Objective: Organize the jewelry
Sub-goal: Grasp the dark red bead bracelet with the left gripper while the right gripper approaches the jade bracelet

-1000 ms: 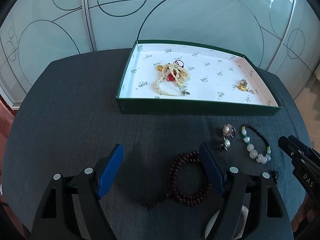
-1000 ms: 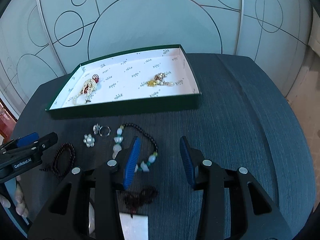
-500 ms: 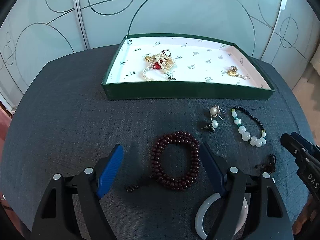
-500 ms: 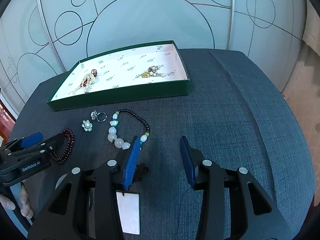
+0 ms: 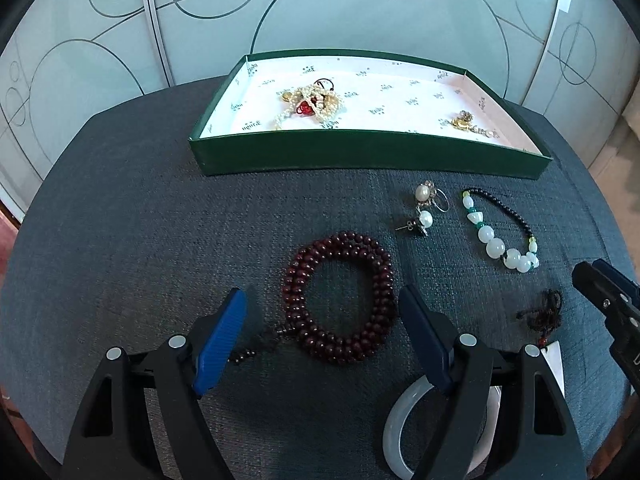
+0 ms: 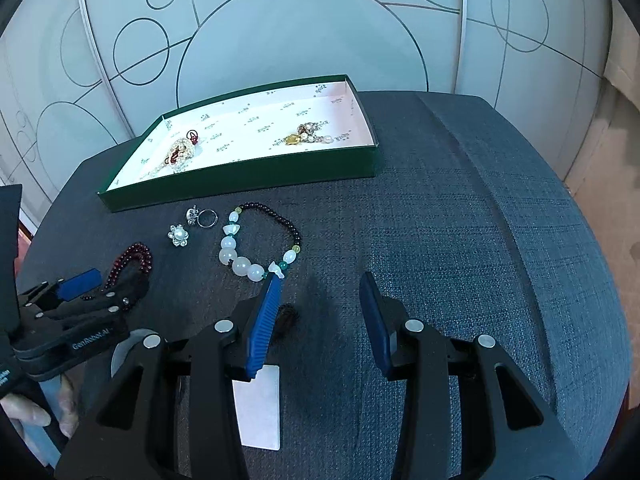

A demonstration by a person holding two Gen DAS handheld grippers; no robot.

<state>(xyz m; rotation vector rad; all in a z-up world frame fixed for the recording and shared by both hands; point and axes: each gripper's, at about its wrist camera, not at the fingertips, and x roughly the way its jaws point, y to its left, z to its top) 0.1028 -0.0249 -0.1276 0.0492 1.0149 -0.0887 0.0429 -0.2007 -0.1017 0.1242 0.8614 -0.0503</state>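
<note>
Shallow green cardboard box (image 5: 372,152): holds tangled pearl necklace (image 5: 310,104) and gold trinket (image 5: 464,120). 
Dark fabric counter (image 5: 140,220), still loose: dark red wooden bead bracelet (image 5: 338,296), pearl earrings (image 5: 424,210), white-and-black beaded bracelet (image 5: 500,236), translucent white bangle (image 5: 404,428). 
Left tool (image 5: 322,336): spread, empty, framing the red bracelet. 
Right tool (image 6: 320,320): spread, empty.

L gripper (image 5: 322,334) low, fingers (image 5: 222,340) spread wide, nothing between them. R gripper (image 6: 320,320) likewise agape, fingers (image 6: 264,320) empty. A bare hand (image 6: 44,412) grips the L tool's handle.
</note>
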